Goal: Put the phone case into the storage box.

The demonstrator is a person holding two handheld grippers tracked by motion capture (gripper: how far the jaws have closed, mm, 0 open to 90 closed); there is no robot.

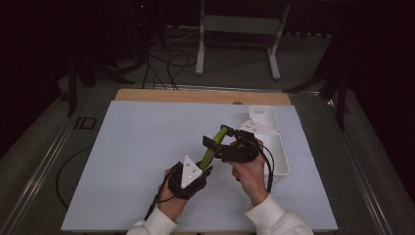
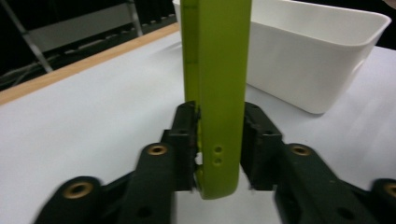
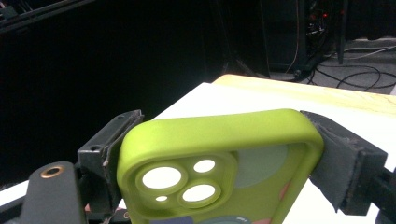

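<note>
The right gripper view shows the lime-green phone case's camera cut-outs and rounded corner, clamped across its width by the right tongs. The left gripper view shows its thin edge with two small holes between the left tongs, a slim gap showing beside one pad. The case hangs above the bench, just beside the white bin.

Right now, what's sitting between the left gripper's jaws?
The bottom end of the green phone case, standing edge-on between the left gripper jaws in the left gripper view; a slim gap shows on its left side.
</note>
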